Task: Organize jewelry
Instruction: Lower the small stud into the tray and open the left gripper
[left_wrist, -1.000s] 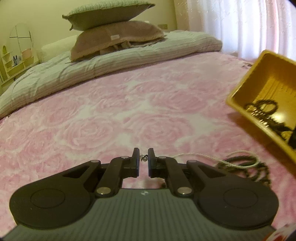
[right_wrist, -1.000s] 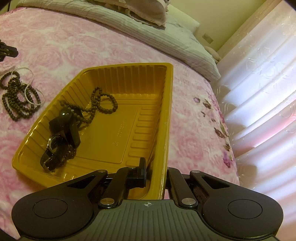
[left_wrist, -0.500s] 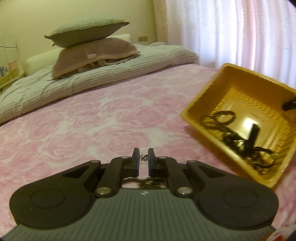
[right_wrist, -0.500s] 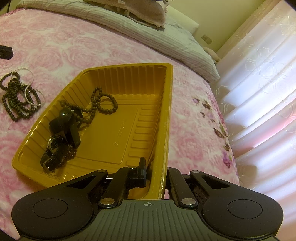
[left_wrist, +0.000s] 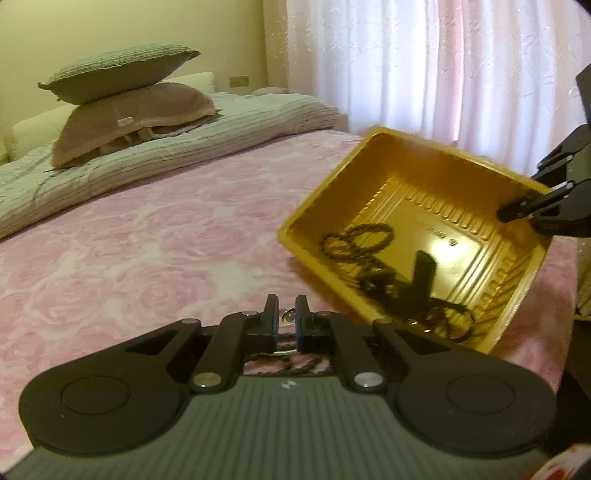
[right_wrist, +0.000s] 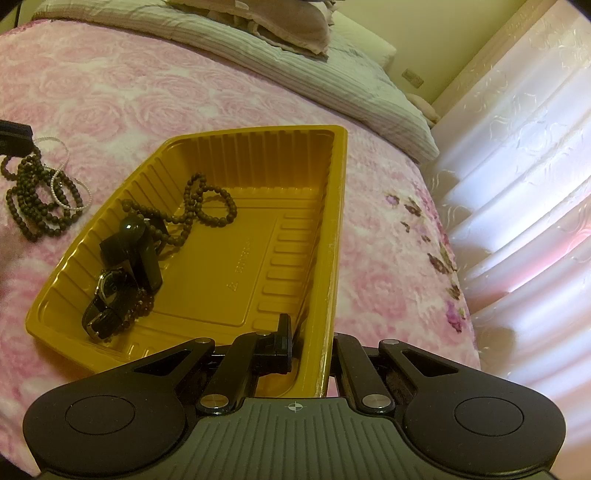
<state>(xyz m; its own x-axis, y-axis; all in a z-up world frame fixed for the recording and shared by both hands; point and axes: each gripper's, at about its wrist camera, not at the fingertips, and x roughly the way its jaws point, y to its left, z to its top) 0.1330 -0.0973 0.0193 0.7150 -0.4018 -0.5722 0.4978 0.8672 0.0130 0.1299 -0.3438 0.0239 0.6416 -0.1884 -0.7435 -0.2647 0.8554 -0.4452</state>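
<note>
A yellow plastic tray (right_wrist: 340, 221) rests on the pink bedspread, its near end raised. My right gripper (right_wrist: 310, 328) is shut on the tray's near rim, and the left wrist view shows it (left_wrist: 517, 212) at the tray's (left_wrist: 406, 142) right corner. Inside lie a dark bead necklace (right_wrist: 207, 206), a black watch (right_wrist: 107, 291) and a black clip-like piece (right_wrist: 136, 243). My left gripper (left_wrist: 286, 317) is shut on a small silvery bit of a white pearl strand. That strand is tangled with dark beads (right_wrist: 40, 199) left of the tray, under the left gripper's finger (right_wrist: 14, 136).
Two stacked pillows (left_wrist: 125, 99) and a folded striped quilt (left_wrist: 184, 147) lie at the head of the bed. White curtains (left_wrist: 443, 66) hang along the bed's far side. The bed's edge (right_wrist: 454, 295) runs just right of the tray.
The left wrist view has swung right, so the tray now fills its right half and the loose beads have slipped under the gripper. The right gripper and tray have not moved.
</note>
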